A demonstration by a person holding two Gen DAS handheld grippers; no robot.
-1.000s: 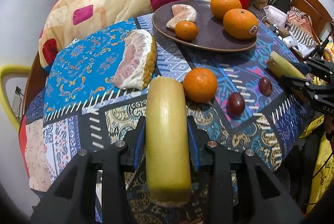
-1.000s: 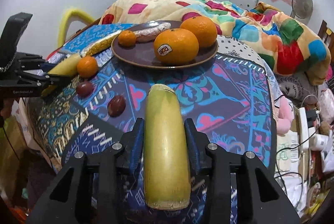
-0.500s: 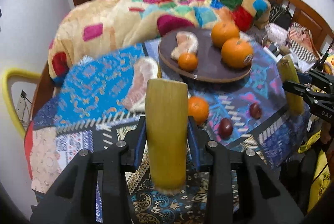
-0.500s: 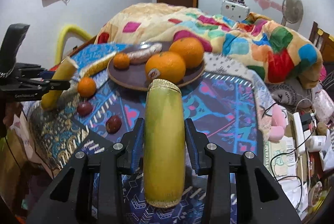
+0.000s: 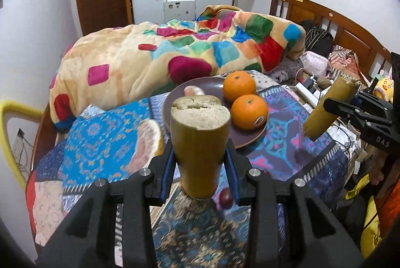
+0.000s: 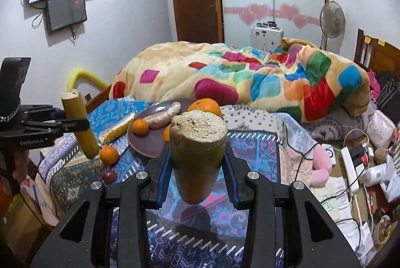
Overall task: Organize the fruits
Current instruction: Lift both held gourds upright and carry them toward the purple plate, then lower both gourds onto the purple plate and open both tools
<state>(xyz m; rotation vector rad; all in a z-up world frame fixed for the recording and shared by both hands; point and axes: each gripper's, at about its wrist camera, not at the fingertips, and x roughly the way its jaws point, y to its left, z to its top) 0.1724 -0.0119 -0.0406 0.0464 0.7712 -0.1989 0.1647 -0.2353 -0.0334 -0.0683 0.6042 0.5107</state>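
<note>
The left claw [image 5: 200,163] is gripping a thick yellow-green cut stalk piece with a pale fibrous end [image 5: 198,140], its blue pads [image 5: 167,173] pressing on both sides, and holding it in the air above the patterned blue patchwork cloth [image 5: 100,143] covering the bed. The right claw [image 6: 197,171] is clamping a second yellow-green cut stalk piece [image 6: 197,155] the same way, also clear of the cloth. Beyond the left claw, a round dark brown plate [image 5: 247,140] is carrying two large oranges [image 5: 248,111], a small mandarin [image 6: 140,127] and a peeled pink pomelo segment [image 6: 162,115]. A bigger pomelo wedge with yellow rind [image 5: 147,140] is lying just left of the plate. Nearer the cloth's front edge, a loose small orange [image 6: 109,155] and a dark red round fruit [image 6: 110,176] are sitting apart from the plate. Behind everything, a colourful patchwork blanket [image 5: 175,53] is lying bunched up.
</note>
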